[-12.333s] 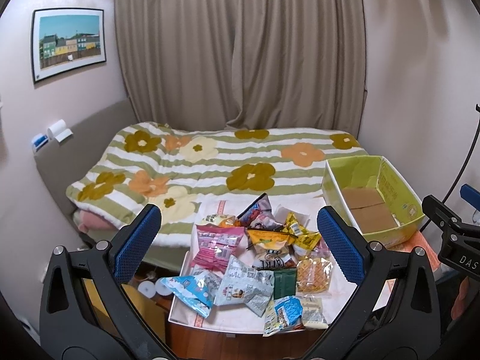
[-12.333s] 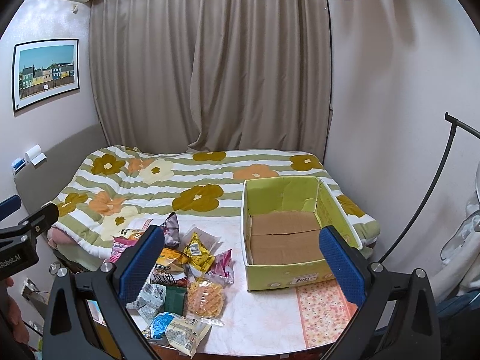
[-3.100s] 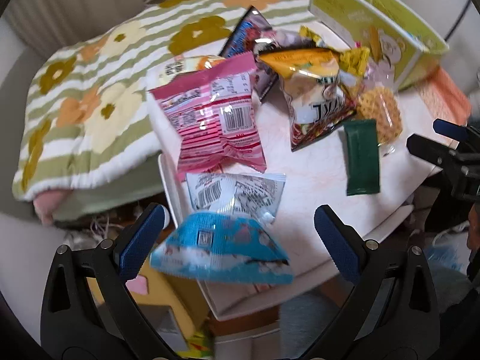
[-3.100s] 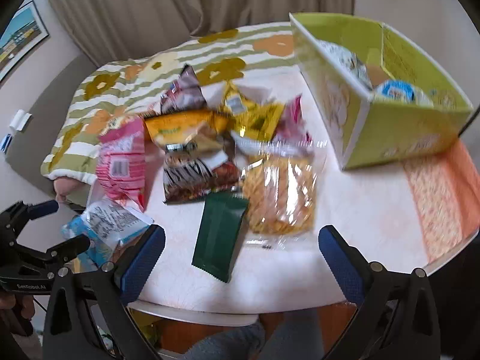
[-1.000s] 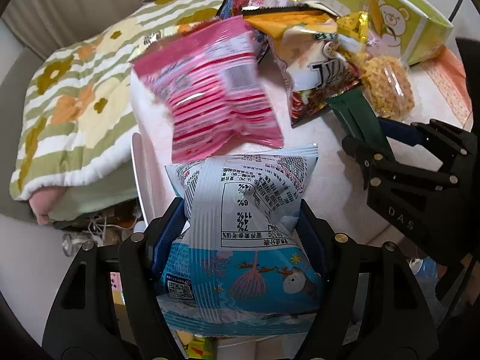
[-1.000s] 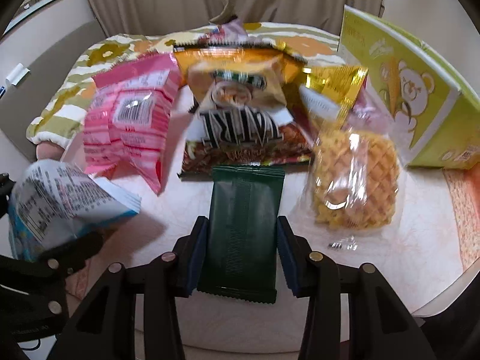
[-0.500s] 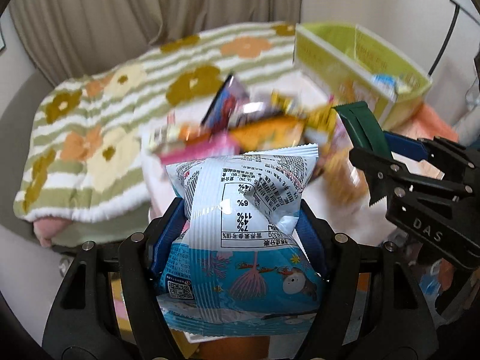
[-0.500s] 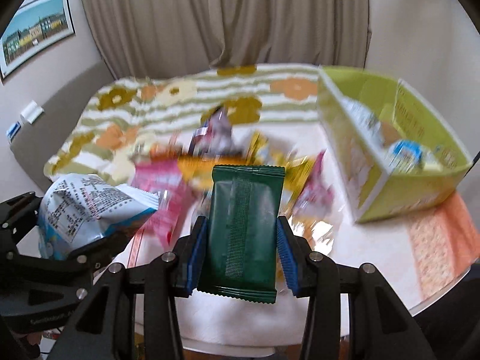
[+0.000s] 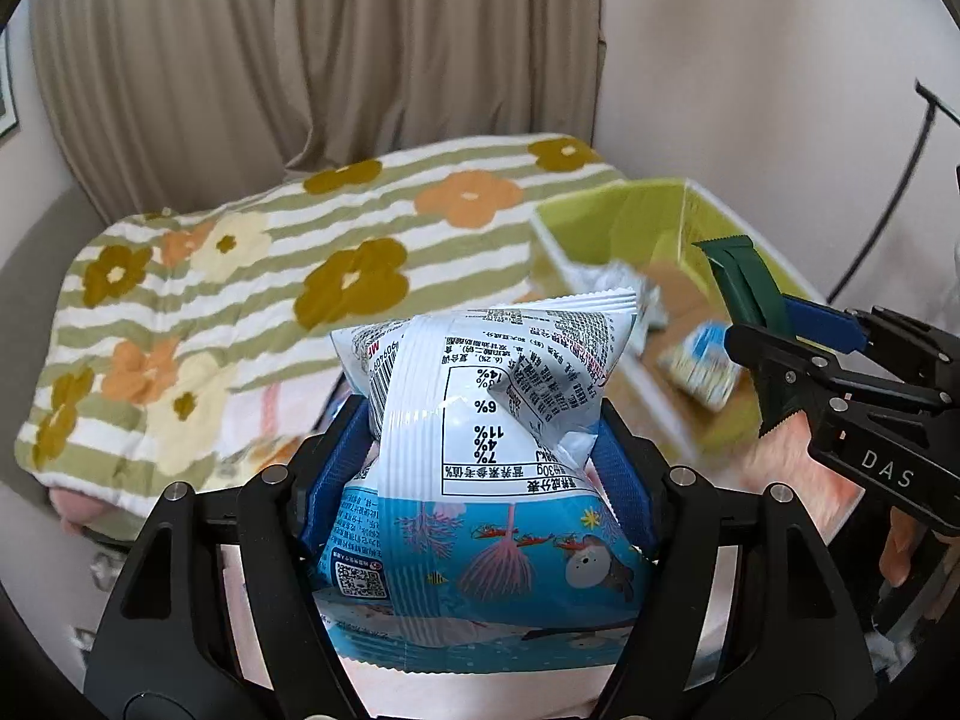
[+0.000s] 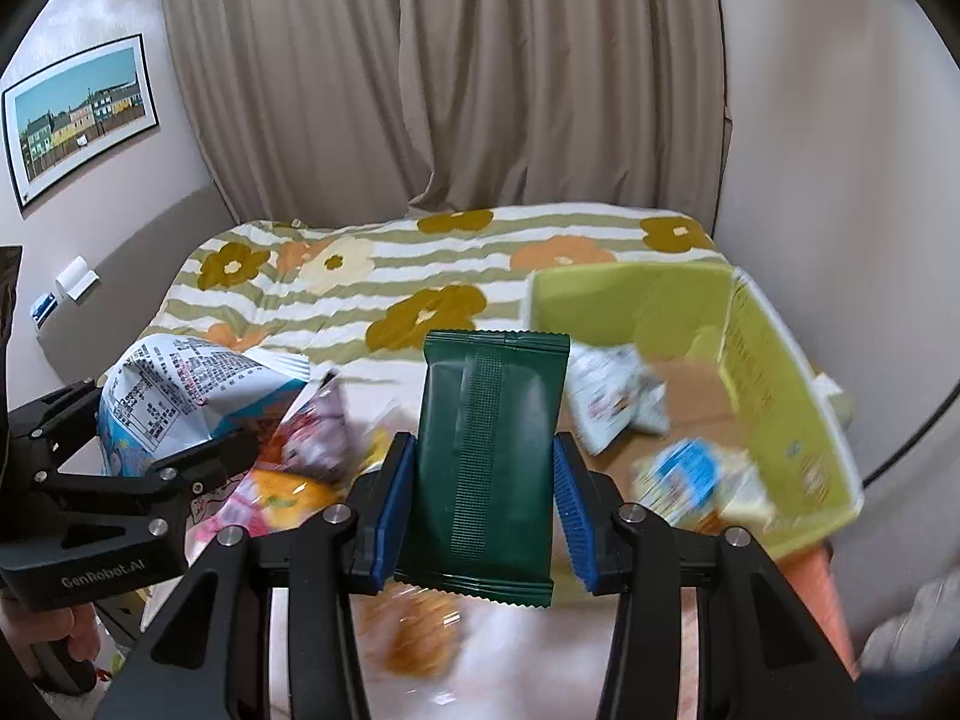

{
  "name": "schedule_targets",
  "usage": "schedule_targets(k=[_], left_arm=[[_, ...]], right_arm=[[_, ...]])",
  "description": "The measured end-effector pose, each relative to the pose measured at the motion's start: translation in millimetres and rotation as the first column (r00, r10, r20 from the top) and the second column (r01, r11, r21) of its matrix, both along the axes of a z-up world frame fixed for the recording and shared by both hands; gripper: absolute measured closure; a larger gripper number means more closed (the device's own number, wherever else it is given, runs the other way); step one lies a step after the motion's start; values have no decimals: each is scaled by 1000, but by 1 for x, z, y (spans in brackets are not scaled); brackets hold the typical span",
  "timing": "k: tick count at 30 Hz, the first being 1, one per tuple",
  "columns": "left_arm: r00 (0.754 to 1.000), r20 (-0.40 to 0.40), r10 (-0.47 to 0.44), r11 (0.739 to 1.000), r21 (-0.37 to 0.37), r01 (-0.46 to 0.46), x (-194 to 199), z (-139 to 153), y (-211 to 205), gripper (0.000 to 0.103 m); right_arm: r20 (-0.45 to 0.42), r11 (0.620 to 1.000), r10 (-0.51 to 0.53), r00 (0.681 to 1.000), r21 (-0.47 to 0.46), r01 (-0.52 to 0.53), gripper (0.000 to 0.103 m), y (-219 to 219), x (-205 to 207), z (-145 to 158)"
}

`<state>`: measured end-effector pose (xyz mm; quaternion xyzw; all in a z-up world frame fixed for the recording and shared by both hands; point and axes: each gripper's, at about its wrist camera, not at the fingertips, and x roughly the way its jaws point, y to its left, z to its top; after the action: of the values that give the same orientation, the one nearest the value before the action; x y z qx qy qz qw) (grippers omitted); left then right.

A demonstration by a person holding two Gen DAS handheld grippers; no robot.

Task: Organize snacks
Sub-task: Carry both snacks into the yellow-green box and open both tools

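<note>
We carry both snacks toward the open lime-green cardboard box [image 10: 780, 372] for sorting: left tool [image 9: 480, 462] clamps the blue-and-white crinkly bag [image 9: 486, 480], right tool [image 10: 483, 498] pinches the dark green flat wrapper [image 10: 489, 456].

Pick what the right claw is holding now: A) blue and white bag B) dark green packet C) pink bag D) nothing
B: the right claw is shut on the dark green packet, held upright between its blue pads, while the blue and white bag sits in the left claw.
</note>
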<state>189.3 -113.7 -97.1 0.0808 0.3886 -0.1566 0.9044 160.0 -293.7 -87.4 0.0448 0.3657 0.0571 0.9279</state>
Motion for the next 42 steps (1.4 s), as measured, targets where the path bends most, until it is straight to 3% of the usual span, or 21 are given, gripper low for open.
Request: schedule_targets(k=[5,13,20,22,25,26,34,42], left_arm=[[1000,0,16,999,-42,-16,35,6,-68,33],[996,-91,17,994,-104,-26,100,-8,-155,33],[985,-174,-7,999,-50,-2,139,-41,-201,32],[981,-192,-6,1000,-28,0,141,-50,-206,29],[977,-215,-2,1000,-21,-2,145,-62,-205,4],[977,-212,2,1000,-15,-5,143,-63,-203,1],[982,-188,32,998,51,-23,125,-59,-181,1],[986,-147,80,995,63,-71,106,-48,-159,1]], right_arm=[[4,1000,11,1000,-13,-11,62,-60,33,3],[-75,1000,6,997,5,-5,62,-135,82,-15],[-119,999,-18,993,45,23,62,-163,100,-34],[-129,998,-26,991,54,33,62,-168,103,-36],[-141,997,-31,990,59,40,62,-174,109,-36],[-143,997,-32,989,60,41,62,-176,110,-37],[-183,996,-26,983,79,41,62,-178,109,-43],[-251,997,24,968,81,-4,62,-165,122,-60]])
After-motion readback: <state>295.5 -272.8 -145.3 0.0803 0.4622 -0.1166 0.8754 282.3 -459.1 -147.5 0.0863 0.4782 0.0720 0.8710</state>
